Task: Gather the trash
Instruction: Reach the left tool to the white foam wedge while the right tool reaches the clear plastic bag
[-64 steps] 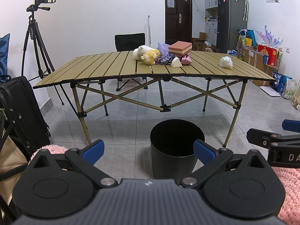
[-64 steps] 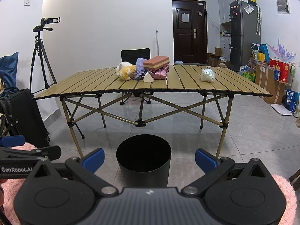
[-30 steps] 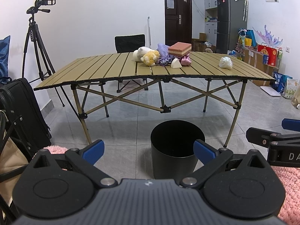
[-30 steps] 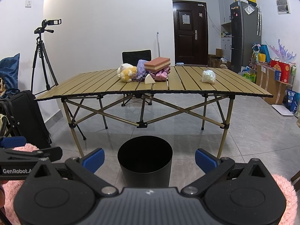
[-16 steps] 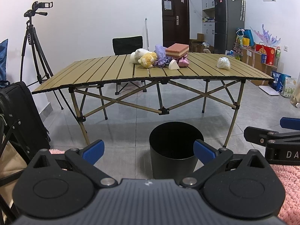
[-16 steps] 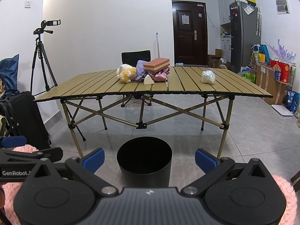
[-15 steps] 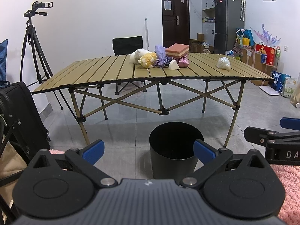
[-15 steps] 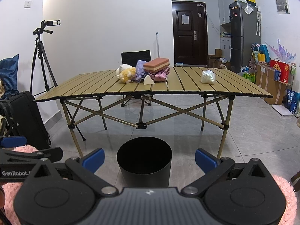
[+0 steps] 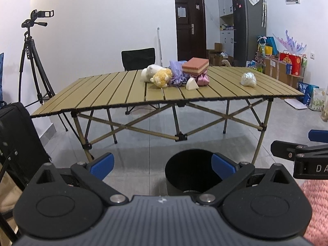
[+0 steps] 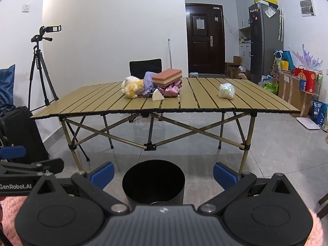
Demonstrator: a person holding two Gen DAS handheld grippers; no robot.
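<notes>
A crumpled white plastic wad (image 9: 248, 79) (image 10: 226, 90) lies alone on the right part of a slatted folding table (image 9: 123, 94) (image 10: 256, 100). A white paper wedge (image 9: 191, 84) (image 10: 157, 96) sits near the table's front middle. A black round bin (image 9: 191, 170) (image 10: 153, 182) stands on the floor in front of the table. My left gripper (image 9: 162, 165) is open and empty, low and well short of the table. My right gripper (image 10: 163, 173) is open and empty too, just above the bin.
Plush toys (image 9: 157, 75), purple and pink fabric (image 10: 172, 89) and a pink-tan block (image 9: 195, 65) are piled mid-table. A camera tripod (image 9: 30, 65) and black suitcase (image 9: 18, 143) stand left. A black chair (image 10: 145, 67) sits behind the table; boxes and bags (image 10: 303, 86) line the right wall.
Both cameras have risen and tilted slightly, so the table and bin sit lower in view. Both grippers stay open and empty.
</notes>
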